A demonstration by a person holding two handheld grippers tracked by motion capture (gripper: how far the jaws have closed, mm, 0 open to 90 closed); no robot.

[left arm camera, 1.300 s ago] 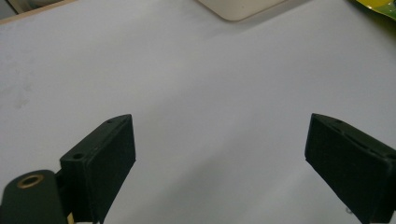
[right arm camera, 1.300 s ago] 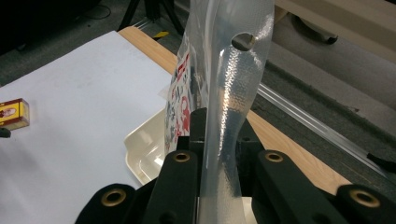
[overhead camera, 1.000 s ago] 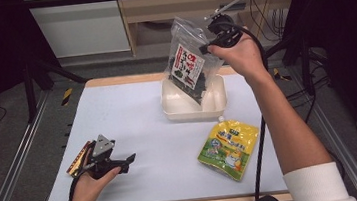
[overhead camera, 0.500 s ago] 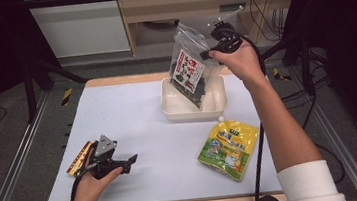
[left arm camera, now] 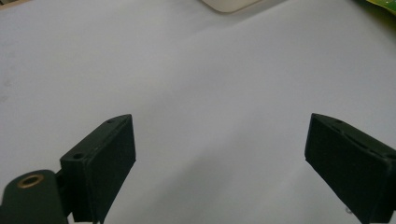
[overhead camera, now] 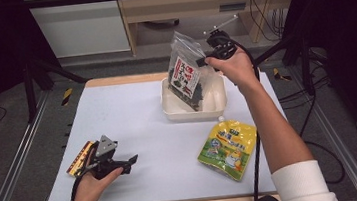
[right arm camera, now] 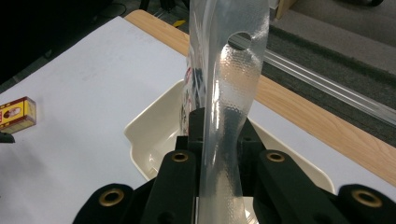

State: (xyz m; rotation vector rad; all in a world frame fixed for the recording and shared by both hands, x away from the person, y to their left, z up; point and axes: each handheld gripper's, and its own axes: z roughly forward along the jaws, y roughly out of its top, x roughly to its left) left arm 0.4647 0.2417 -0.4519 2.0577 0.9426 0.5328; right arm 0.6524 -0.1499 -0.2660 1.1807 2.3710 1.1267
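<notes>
Tabletop, right hand (overhead camera: pixel 235 64) raised, gripping bag (overhead camera: pixel 186 77)

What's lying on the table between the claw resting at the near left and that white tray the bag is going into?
Nothing: in the high view, bare table runs from the left claw to the white tray. The yellow pouch lies off to the side.

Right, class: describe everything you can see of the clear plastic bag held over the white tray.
The clear plastic bag is see-through, with a textured top strip, a round hang hole and a red, white and black label over dark contents. It hangs upright and slightly tilted, its top strip pinched between the shut jaws of the right gripper. Its bottom end dips into the white tray at the far side of the table; whether it touches the tray floor cannot be told.
</notes>
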